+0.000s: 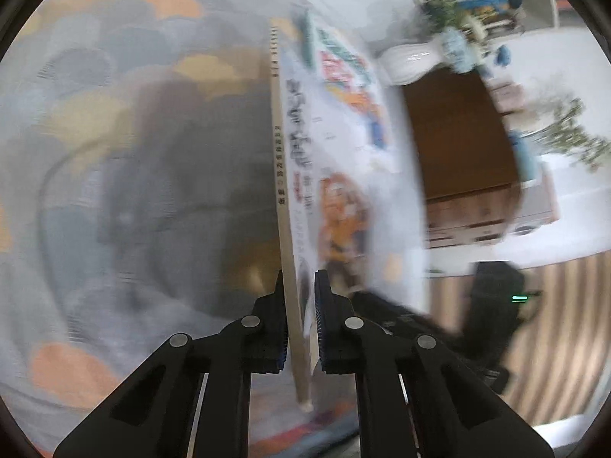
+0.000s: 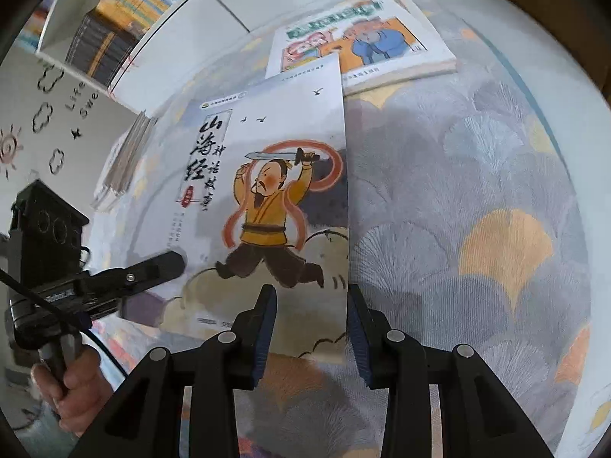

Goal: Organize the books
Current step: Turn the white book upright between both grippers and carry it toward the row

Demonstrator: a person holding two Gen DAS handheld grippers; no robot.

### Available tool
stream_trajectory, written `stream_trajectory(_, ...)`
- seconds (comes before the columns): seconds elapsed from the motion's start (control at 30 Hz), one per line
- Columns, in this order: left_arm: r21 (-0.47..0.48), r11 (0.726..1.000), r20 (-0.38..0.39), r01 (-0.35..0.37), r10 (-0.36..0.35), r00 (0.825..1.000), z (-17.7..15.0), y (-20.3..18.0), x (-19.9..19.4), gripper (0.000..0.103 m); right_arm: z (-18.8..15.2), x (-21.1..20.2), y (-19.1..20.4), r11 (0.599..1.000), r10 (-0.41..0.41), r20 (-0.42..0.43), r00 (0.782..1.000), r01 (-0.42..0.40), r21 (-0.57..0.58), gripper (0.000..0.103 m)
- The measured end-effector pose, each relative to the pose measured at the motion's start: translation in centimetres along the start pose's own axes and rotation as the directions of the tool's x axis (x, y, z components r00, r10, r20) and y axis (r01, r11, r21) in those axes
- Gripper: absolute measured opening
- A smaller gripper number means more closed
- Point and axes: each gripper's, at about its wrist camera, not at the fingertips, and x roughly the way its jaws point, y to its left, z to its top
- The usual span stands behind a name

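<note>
The patterned cloth (image 2: 477,191) covers the whole surface – grey fans with orange ones scattered through – and the books lie on it. At its far edge, close to a white bookcase (image 2: 126,34), rests a stack (image 2: 382,49) of picture books with a cartoon cover on top; that, I'd judge, is where the tidy pile is being built.

Nearer, one book (image 2: 267,191) – a swordsman in yellow on its cover – is lifted off the cloth, its far corner overlapping the stack in the right wrist view. It is held edge-on so it can be carried across rather than slid.

The left gripper (image 1: 299,318) has its fingers pressed together on the book's spine end, pinching it, so the weight hangs from that grip; a hand (image 2: 72,389) holds its handle at the lower left. The right gripper (image 2: 311,328) sits at the book's near edge, right-hand corner, with jaws partly spread and that edge between them. I can't tell whether the pads actually press on it – it looks more like steadying than carrying.
</note>
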Motion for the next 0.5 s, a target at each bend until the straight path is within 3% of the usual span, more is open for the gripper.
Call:
stream_trajectory(0.1, -0.052, 0.990, -0.018, 0.130, -0.131, 0.991, 0.5, -0.2, -0.2, 0.008, 0.1, -0.5, -2.1, 0.982, 0.142, -0.027, 0.989, -0.138, 0.133, 0.053)
stream_trajectory(0.13, -0.072, 0.983, -0.022, 0.167, -0.169, 0.985, 0.7, -0.3, -0.2, 0.008, 0.0, -0.7, -2.6, 0.971, 0.174, -0.020, 0.985, -0.168, 0.168, 0.054)
stream_trajectory(0.37, -0.145, 0.955, -0.049, 0.258, -0.268, 0.962, 1.0, -0.4, 0.6, 0.008, -0.5, -0.4, -6.0, 0.844, 0.404, 0.051, 0.913, -0.394, 0.365, 0.055)
stream_trajectory(0.5, -0.209, 0.928, -0.047, 0.308, -0.325, 0.945, 1.0, 0.4, 0.7, 0.008, -0.3, 0.6, -6.4, 0.789, 0.469, 0.085, 0.879, -0.460, 0.407, 0.055)
